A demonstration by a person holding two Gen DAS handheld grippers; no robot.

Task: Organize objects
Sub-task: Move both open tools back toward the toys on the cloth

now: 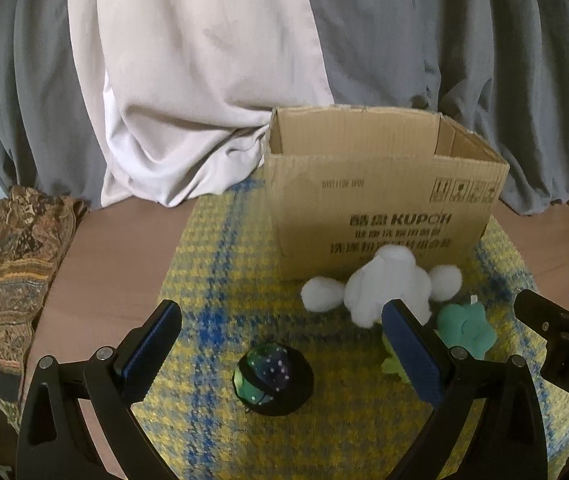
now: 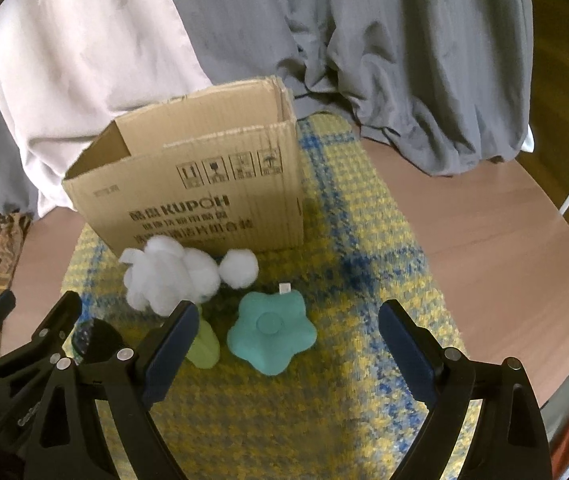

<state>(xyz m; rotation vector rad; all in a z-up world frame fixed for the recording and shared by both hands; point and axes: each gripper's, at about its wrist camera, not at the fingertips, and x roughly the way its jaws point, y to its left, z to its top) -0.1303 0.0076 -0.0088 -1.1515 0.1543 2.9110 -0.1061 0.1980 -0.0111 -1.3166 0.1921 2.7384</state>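
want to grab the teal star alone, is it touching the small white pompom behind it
Apart. The right wrist view shows a strip of yellow mat between the teal star and the small white pompom.

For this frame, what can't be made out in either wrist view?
- Inside of the cardboard box: floor hidden by its front wall in both views.
- Light green item: partly behind a finger of the right hand-held gripper; in the left view, behind the left hand-held gripper.
- Small print on the box: blurred.
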